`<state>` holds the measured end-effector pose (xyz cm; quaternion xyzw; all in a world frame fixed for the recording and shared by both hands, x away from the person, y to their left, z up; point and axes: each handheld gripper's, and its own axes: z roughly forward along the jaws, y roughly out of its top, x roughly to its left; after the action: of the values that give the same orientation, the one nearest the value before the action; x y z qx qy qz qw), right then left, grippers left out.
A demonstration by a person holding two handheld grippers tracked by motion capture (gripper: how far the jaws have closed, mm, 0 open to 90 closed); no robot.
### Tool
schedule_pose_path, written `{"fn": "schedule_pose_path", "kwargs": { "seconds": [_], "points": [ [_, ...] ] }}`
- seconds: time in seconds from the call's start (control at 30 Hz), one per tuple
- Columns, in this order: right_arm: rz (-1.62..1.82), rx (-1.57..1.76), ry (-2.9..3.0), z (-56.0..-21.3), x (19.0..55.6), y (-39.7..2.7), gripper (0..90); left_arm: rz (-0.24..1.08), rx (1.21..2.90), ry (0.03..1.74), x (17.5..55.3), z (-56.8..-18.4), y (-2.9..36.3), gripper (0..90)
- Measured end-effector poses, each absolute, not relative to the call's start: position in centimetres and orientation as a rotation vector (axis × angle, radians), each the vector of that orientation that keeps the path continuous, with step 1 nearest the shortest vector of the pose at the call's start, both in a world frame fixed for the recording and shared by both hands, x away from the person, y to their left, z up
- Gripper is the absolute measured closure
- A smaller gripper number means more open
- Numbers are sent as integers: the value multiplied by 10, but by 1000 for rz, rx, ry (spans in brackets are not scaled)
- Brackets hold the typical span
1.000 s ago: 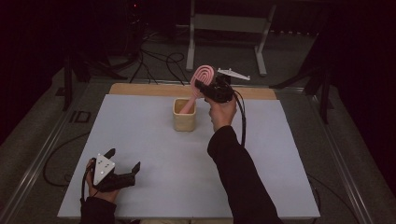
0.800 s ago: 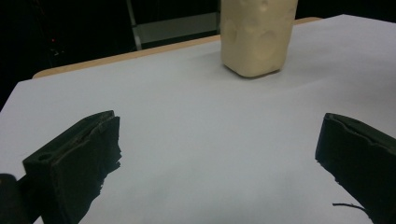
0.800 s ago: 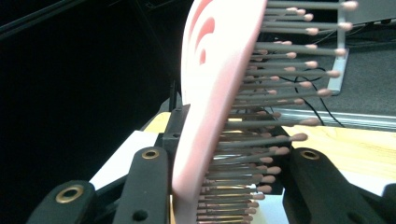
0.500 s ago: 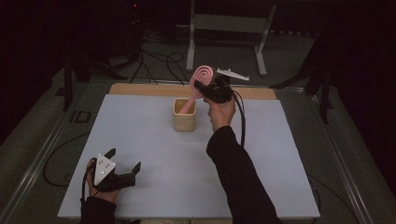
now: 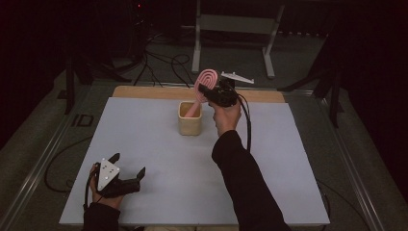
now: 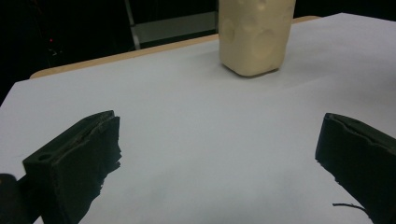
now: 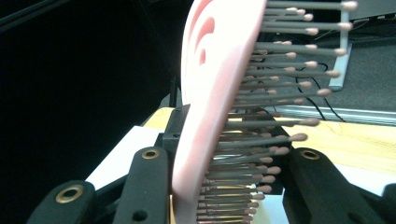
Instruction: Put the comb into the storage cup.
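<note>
Hairbrush handle hidden inside cup

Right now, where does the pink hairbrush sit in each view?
High view: pink hairbrush above centre, handle down in the cream cup, head clamped by the right gripper.
Left gripper view: not in it.
Right gripper view: hairbrush fills the centre, between the jaws.
Shared landmark: the cream cup.

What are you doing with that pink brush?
A person works at a table with tongs in each hand. The right tongs are shut on a pink hairbrush, held tilted with its handle down inside a cream cup on the white table. The left tongs rest open near the table's front edge, holding nothing.
</note>
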<state>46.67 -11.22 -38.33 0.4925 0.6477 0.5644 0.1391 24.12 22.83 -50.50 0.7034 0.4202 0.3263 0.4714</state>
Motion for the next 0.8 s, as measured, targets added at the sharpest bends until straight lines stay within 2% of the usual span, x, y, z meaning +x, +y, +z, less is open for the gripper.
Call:
{"fn": "schedule_pose_path", "kwargs": {
  "seconds": [0.8],
  "points": [
    [1587,1422,1918,-396,468,-107,635,797,1733,1028,243,-506,227,1]
  ]
}}
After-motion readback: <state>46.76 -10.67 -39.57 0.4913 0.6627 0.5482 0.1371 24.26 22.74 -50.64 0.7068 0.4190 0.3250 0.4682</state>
